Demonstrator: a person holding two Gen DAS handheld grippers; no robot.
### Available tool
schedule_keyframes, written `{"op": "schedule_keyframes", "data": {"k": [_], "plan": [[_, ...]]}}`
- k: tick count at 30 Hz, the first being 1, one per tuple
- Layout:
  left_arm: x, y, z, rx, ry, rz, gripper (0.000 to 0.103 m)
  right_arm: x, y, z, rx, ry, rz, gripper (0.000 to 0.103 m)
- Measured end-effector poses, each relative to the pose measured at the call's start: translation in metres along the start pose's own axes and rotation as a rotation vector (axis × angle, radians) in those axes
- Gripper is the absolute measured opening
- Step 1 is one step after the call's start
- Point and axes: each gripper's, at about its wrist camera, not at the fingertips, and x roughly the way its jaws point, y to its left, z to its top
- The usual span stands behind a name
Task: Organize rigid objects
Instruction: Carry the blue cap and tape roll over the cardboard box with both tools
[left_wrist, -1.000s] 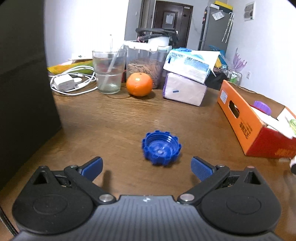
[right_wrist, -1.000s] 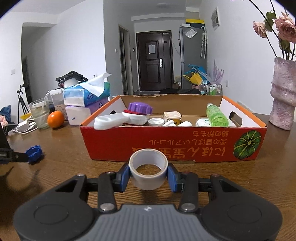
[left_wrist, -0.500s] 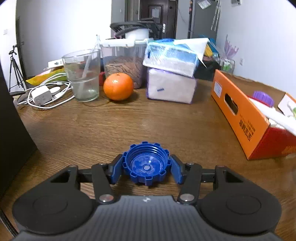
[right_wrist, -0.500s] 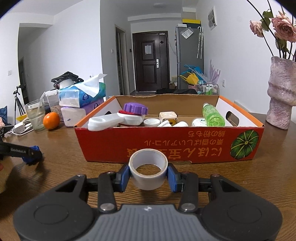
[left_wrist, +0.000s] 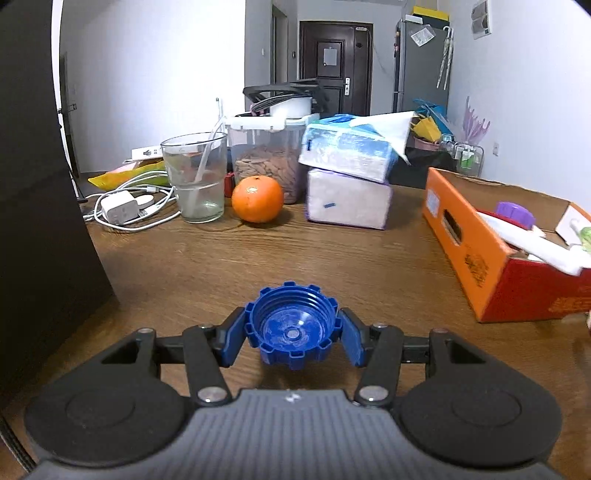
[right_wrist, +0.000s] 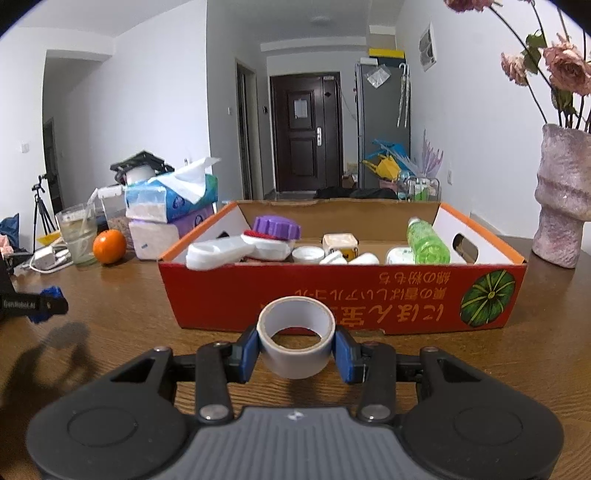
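In the left wrist view, the left gripper (left_wrist: 292, 338) has its blue pads pressed on either side of a blue cap (left_wrist: 291, 325), a ribbed plastic screw lid with a notched rim, its hollow threaded side facing the camera. Within the last second these jaws closed in from wide, and the cap now sits between them, just above the brown wood-grain table (left_wrist: 332, 258). Far left stands a clear glass (left_wrist: 195, 176) with a little water and a straw in it, next to a smooth round orange (left_wrist: 257, 198). Behind them is a clear lidded jar (left_wrist: 271, 158) holding brown pieces. Two soft tissue packs (left_wrist: 349, 177) are stacked to the right. At the right edge lies an open cardboard box (left_wrist: 476, 254), orange and red outside.

In the right wrist view, the right gripper (right_wrist: 296, 350) is closed narrowly on a tape roll (right_wrist: 296, 338), a pale smooth ring held upright-open, near the box's (right_wrist: 343, 295) red front wall. Inside the box are a purple ribbed lid (right_wrist: 276, 226), a white flat plastic piece (right_wrist: 218, 253), several small white caps (right_wrist: 308, 253), a small cube-shaped item and a green bottle (right_wrist: 427, 242) lying down. A rough pinkish vase (right_wrist: 561, 199) with flowers stands far right.
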Motion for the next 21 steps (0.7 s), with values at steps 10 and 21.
{"op": "schedule_keyframes", "data": {"k": [10, 21], "plan": [[-0.040, -0.037, -0.017, 0.007, -0.036, -0.033, 0.055, -0.036, -0.015, -0.005, 0.021, -0.046, 0.010, 0.042], [-0.079, -0.088, -0.033, 0.023, -0.069, -0.125, 0.055, -0.067, -0.048, -0.010, 0.054, -0.073, -0.005, 0.042]]}}
